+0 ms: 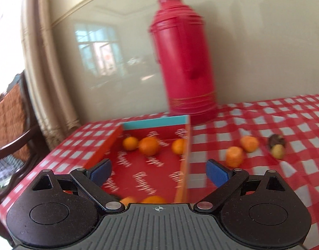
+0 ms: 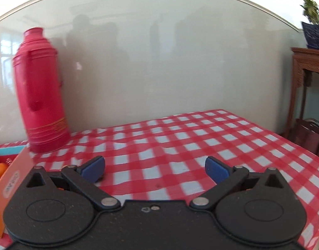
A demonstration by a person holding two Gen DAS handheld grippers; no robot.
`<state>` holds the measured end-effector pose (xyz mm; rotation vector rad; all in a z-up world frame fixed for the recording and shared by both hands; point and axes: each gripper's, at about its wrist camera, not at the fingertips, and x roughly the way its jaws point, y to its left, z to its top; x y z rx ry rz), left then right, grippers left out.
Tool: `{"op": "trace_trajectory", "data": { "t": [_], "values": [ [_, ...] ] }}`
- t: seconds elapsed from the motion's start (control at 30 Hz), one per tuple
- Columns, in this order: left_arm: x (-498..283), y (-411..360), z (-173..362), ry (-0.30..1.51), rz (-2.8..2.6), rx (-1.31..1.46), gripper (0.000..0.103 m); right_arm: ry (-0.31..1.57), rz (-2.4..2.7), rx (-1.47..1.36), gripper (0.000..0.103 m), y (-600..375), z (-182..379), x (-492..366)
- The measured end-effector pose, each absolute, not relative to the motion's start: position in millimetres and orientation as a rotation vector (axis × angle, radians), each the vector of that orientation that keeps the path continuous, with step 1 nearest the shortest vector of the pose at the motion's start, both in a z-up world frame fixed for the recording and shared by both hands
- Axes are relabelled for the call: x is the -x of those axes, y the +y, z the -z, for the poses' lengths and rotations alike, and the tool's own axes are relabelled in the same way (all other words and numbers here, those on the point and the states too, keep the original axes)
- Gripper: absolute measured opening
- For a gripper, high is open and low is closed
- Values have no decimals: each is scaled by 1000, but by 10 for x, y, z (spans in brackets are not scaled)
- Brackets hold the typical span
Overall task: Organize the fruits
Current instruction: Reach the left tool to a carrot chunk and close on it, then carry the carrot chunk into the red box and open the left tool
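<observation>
Everywhere underfoot of the fruit, a glossy red-and-white checked cloth (image 1: pixel 263 120), slightly rippled, covering the counter (image 2: pixel 221 129) to its edges. Behind, a smooth cream wall panel (image 2: pixel 159 62) with a raised moulded border, shiny enough to mirror a window. At the far left, a dark wooden chair (image 1: pixel 11 125) with a woven wicker back; at the far right, a carved wooden stand (image 2: pixel 307 66) bearing a dark blue pot with a leafy plant (image 2: pixel 313 25).

Against the wall, upright, a tall red plastic flask (image 1: pixel 184 62), ribbed at the shoulder, gold bands near the base, blurred. Just in front and to its left, a shallow cardboard box (image 1: pixel 155 123), red-lined with white lettering, orange sides, a turquoise far wall.

Inside the box, three round oranges (image 1: pixel 149 145) near the far wall, two more (image 1: pixel 153 200) at the near edge, half hidden behind the left gripper (image 1: pixel 158 171). Out on the cloth right of the box, two loose oranges (image 1: pixel 234 156) near each other, and farther right a small yellowish fruit (image 1: pixel 278 151) touching something dark, too blurred to name.

Left fingers (image 1: pixel 101 171), blue-padded, spread wide over the box, nothing between. Right gripper (image 2: pixel 155 168) over bare cloth beside the box's orange wall, its fingers (image 2: pixel 93 168) likewise spread fully, pinching nothing.
</observation>
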<state>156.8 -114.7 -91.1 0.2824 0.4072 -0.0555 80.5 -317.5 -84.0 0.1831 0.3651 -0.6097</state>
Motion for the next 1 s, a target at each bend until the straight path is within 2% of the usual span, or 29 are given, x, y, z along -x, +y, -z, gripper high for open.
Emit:
{"op": "trace_trajectory", "data": {
  "t": [0.23, 0.3, 0.47, 0.57, 0.63, 0.7, 0.93, 1.0],
  "values": [
    [-1762, -1715, 1064, 451, 182, -325, 94, 359, 633, -195, 97, -3403, 881, -654],
    [-1849, -1818, 1114, 474, 203, -332, 77, 355, 644, -193, 97, -3452, 880, -617],
    [-2116, -1940, 1240, 556, 218, -301, 73, 354, 662, -220, 97, -3563, 885, -559],
    [-2247, -1984, 1318, 590, 232, -281, 65, 349, 658, -240, 97, -3588, 873, -535],
    [-2294, -2018, 1347, 607, 247, -279, 54, 343, 650, -244, 97, -3581, 868, -529],
    [-2351, -2052, 1393, 637, 263, -270, 33, 345, 642, -235, 97, -3561, 871, -543],
    [-2302, -2086, 1389, 608, 254, -275, 29, 358, 627, -223, 97, -3536, 885, -575],
    [-2257, -2080, 1343, 586, 250, -281, 24, 355, 625, -231, 97, -3540, 881, -570]
  ]
}}
